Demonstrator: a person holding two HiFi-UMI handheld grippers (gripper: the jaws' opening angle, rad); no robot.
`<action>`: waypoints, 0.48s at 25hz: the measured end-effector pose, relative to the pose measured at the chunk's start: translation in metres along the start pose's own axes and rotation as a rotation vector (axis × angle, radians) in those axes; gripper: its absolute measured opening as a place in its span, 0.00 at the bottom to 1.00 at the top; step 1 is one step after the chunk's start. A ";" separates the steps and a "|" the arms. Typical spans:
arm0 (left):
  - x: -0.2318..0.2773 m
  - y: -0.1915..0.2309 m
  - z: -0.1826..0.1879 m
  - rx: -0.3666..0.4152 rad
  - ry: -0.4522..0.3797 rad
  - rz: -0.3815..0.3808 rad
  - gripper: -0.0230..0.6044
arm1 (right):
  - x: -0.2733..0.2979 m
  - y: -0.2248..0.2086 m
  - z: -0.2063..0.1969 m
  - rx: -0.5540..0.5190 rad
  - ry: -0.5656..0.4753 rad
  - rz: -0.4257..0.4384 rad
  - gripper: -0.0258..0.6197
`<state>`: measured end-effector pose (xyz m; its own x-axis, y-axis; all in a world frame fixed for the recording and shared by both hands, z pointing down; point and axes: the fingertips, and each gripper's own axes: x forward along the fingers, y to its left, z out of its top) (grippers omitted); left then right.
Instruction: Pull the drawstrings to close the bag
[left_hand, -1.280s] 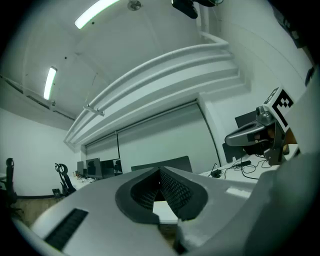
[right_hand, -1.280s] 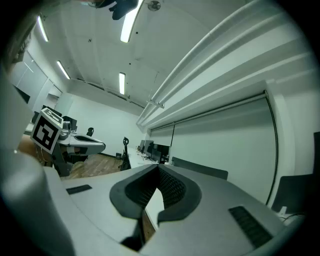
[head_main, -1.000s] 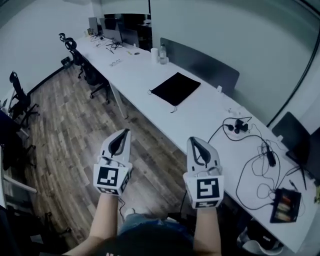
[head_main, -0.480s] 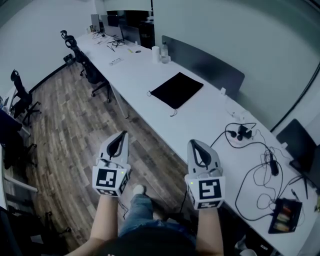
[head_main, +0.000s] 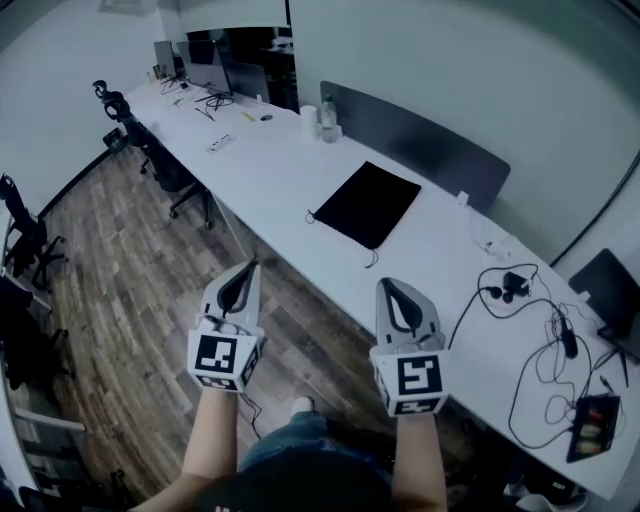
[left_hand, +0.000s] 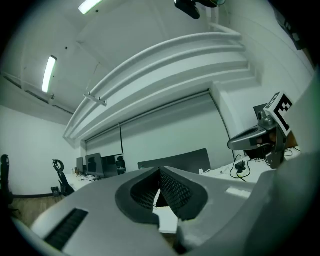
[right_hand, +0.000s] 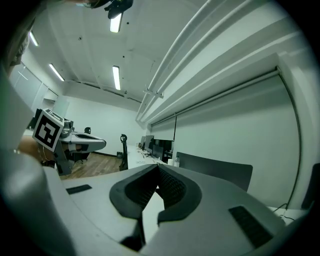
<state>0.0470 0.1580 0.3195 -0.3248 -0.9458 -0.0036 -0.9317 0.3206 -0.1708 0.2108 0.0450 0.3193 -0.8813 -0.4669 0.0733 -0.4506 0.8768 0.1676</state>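
A black drawstring bag (head_main: 368, 203) lies flat on the long white table (head_main: 290, 178), with a thin cord trailing from its near corners. My left gripper (head_main: 247, 268) hangs over the wooden floor, well short of the table, shut with nothing in it. My right gripper (head_main: 388, 286) is level with it near the table's front edge, also shut and empty. Each gripper view looks up along its own closed jaws: the left gripper (left_hand: 159, 172) toward the far wall, the right gripper (right_hand: 157, 167) along the row of desks. The bag is far from both grippers.
Tangled black cables and a power strip (head_main: 515, 285) lie on the table at the right. A dark divider panel (head_main: 420, 143) stands behind the bag. Bottles (head_main: 327, 112) and monitors (head_main: 215, 65) sit farther back. Office chairs (head_main: 150, 150) stand along the table's left side.
The view has shifted: the bag and table now lie lower and more to the right in the head view. Both grippers keep the same place and stay shut.
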 end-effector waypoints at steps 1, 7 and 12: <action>0.008 0.011 -0.002 0.001 -0.002 -0.016 0.04 | 0.011 0.003 0.000 0.001 0.006 -0.017 0.03; 0.047 0.070 -0.012 0.016 -0.035 -0.092 0.04 | 0.064 0.024 0.000 -0.011 0.045 -0.104 0.03; 0.072 0.090 -0.030 0.007 -0.045 -0.144 0.04 | 0.084 0.024 -0.010 -0.007 0.089 -0.169 0.03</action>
<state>-0.0646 0.1205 0.3332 -0.1801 -0.9834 -0.0226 -0.9668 0.1812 -0.1799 0.1270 0.0256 0.3391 -0.7770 -0.6159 0.1299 -0.5897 0.7844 0.1920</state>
